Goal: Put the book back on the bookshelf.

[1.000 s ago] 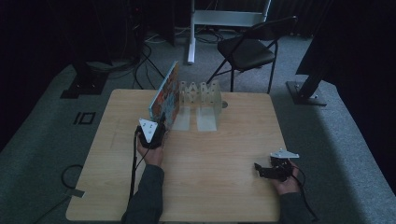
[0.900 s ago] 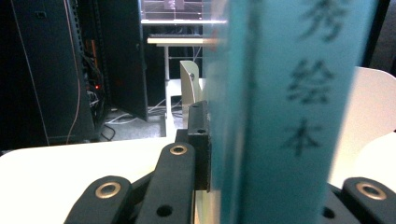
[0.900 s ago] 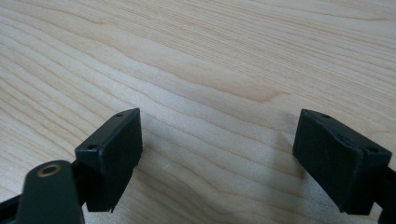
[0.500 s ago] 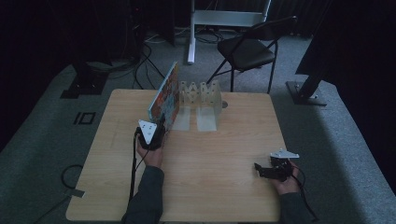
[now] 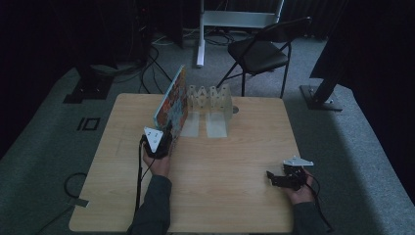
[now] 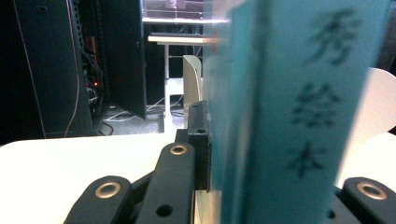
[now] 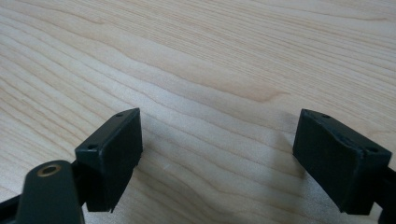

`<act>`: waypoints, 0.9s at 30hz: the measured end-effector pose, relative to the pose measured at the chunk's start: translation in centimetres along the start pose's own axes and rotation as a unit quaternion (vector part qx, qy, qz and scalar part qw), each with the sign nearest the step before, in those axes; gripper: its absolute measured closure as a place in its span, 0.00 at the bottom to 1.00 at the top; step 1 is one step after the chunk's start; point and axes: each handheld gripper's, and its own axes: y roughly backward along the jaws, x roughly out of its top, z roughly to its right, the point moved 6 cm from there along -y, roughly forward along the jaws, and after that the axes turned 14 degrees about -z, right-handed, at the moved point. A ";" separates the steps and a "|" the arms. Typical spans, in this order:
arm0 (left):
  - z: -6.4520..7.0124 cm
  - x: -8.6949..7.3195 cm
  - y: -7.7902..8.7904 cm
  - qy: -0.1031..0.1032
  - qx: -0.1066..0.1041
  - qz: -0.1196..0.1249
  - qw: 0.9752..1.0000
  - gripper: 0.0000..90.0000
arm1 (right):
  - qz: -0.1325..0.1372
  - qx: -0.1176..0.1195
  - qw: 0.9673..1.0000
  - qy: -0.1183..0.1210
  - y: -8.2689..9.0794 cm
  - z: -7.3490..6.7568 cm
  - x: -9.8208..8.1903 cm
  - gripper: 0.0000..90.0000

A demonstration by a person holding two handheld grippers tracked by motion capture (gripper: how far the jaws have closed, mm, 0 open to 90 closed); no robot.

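Nothing has moved since the earlier frames: both hands and the book sit as they did.

Counter [image 5: 220,196]: pale wood, seen from the high view.

Book rack [image 5: 210,105]: white, slotted with upright dividers, at 12 o'clock on the counter. Its slots at centre and right hold nothing; two flat white base plates run out toward 6 o'clock.

Book [image 5: 172,102]: colourful cover, teal spine with dark printed characters, standing on edge and tilted at the rack's 9 o'clock end. Whether it sits inside a slot or just beside the rack, cannot tell.

Left claw [image 5: 161,144]: at 6 o'clock of the book, clamped on the book's near edge. In the left gripper view the spine [image 6: 299,112] fills the gap between the two black jaws, the left jaw flat against it.

Right claw [image 5: 274,178]: at 4 o'clock on the counter, well apart from the rack. Jaws spread wide over bare wood [image 7: 210,70], holding nothing.
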 end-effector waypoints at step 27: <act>-0.8 -0.8 0.0 0.010 -0.006 -0.005 1.000 0.90 | 0.000 0.000 1.000 0.001 0.0 0.0 0.0 0.17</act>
